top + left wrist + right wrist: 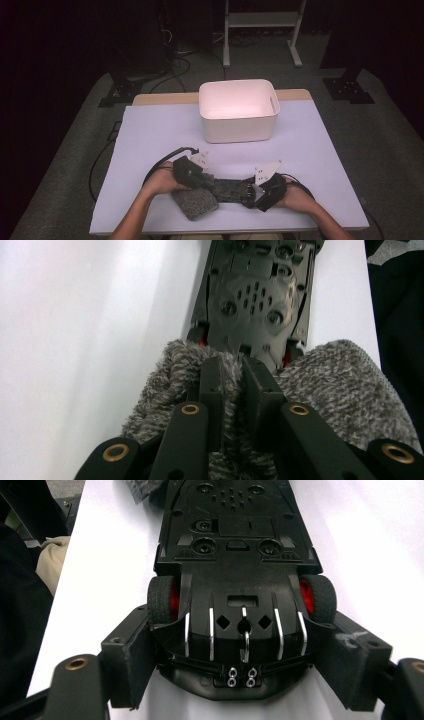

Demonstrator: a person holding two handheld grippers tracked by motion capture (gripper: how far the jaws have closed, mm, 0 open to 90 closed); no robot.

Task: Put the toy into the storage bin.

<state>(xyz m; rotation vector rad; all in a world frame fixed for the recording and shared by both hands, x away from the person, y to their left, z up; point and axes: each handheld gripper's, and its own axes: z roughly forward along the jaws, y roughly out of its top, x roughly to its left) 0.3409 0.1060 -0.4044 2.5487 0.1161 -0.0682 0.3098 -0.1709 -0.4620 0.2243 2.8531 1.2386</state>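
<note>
At the table's near edge, toy car (231,190) belly-up, long axis left-right between the hands, right gripper (245,672) clamped wide across its tail, left gripper (232,390) pinched shut on grey fuzzy cloth (330,390) touching the opposite end.

I find no legible text, label, brand, number or sign anywhere. The toy car (235,555) held belly-up in my jaws carries only moulded screw bosses and vent holes on its black underside; no lettering resolves there. The grey cloth (320,390) and the white bin (237,110) at twelve o'clock are unmarked.
</note>
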